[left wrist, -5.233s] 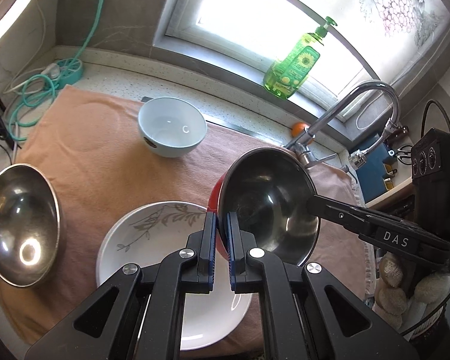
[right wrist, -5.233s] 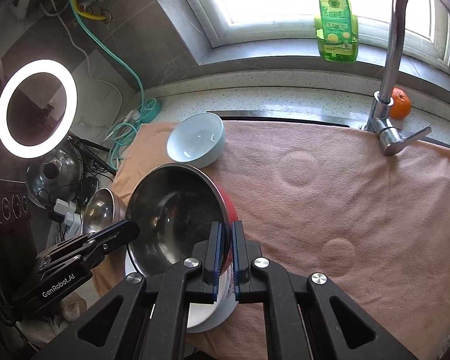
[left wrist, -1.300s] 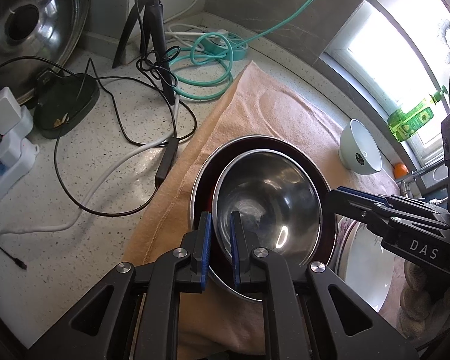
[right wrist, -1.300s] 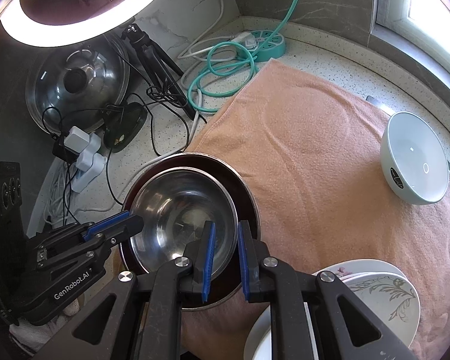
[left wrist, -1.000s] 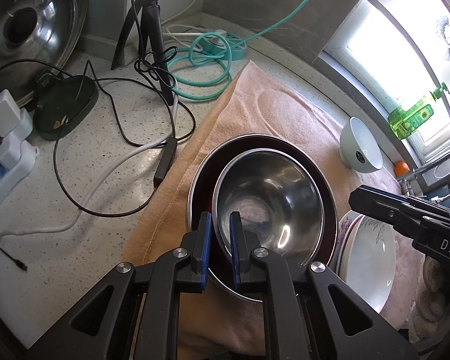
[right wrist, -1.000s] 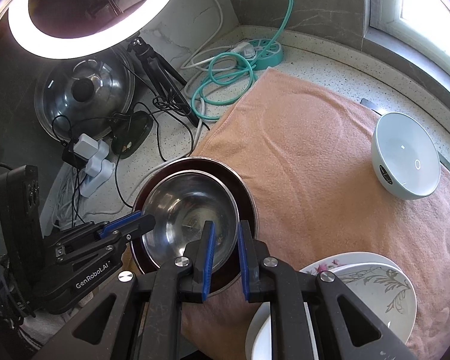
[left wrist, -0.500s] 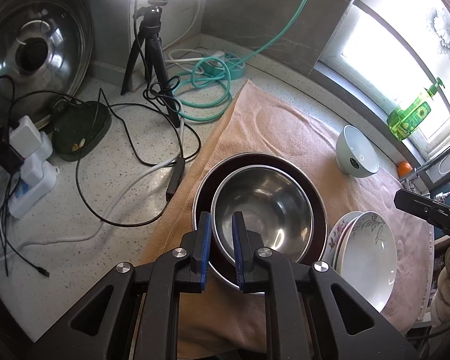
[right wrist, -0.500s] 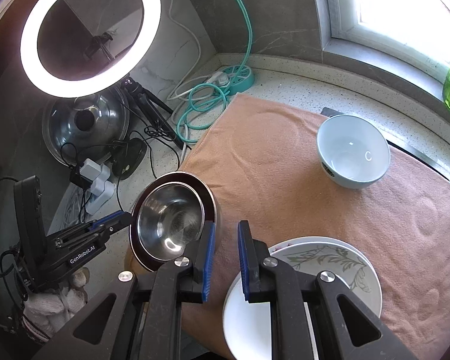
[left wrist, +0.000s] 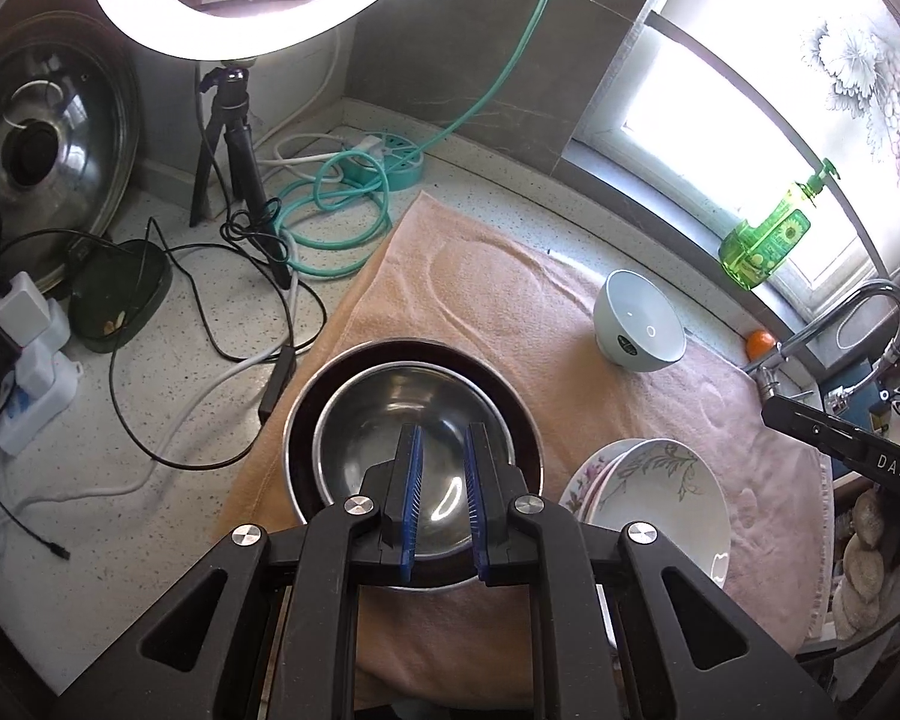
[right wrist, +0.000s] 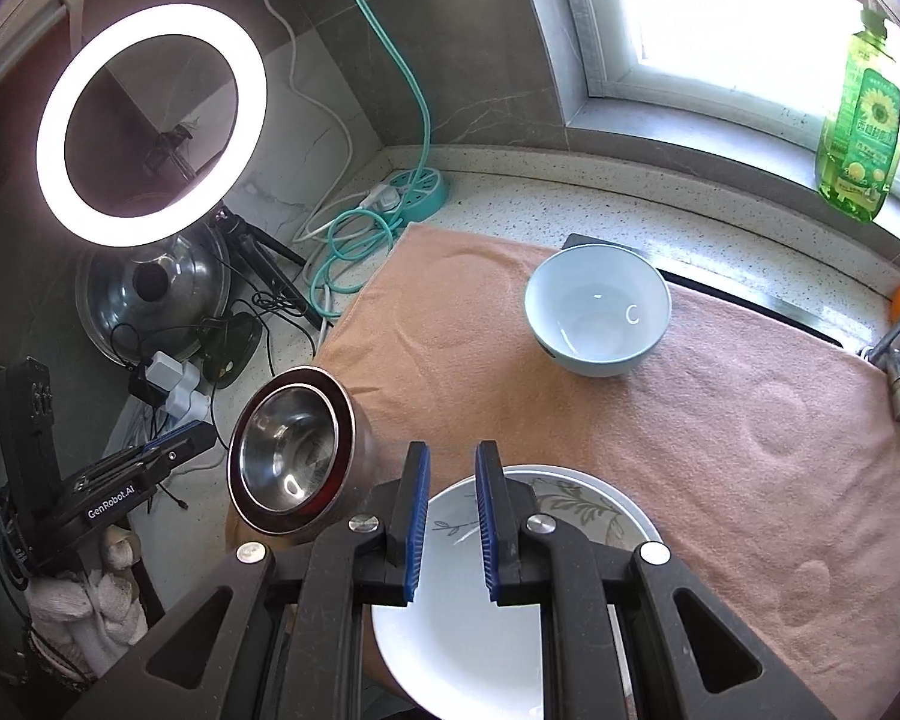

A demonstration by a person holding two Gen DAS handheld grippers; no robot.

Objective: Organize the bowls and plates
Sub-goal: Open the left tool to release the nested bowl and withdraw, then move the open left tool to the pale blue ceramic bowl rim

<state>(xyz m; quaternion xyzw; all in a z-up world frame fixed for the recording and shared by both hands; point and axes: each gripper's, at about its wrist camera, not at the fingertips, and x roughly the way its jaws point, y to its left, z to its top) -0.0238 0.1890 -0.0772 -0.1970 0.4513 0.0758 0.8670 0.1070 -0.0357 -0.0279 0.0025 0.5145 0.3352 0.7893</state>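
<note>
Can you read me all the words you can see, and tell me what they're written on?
"DAS" is on the black body of the right gripper, seen from the left wrist camera.
"GenRobot.AI" is on the black body of the left gripper, seen from the right wrist camera.
The green soap bottle has a sunflower label with writing, too small to read.
The pale blue bowl has a dark sticker, too small to read.

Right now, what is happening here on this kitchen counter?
A person with a gripper in each hand is sorting dishes on a towel. The small steel bowl sits nested in the larger steel bowl, and both grippers are empty with jaws nearly shut. The left gripper is over the nested bowls, the right gripper over the stacked plates. The light blue bowl stands apart.
</note>
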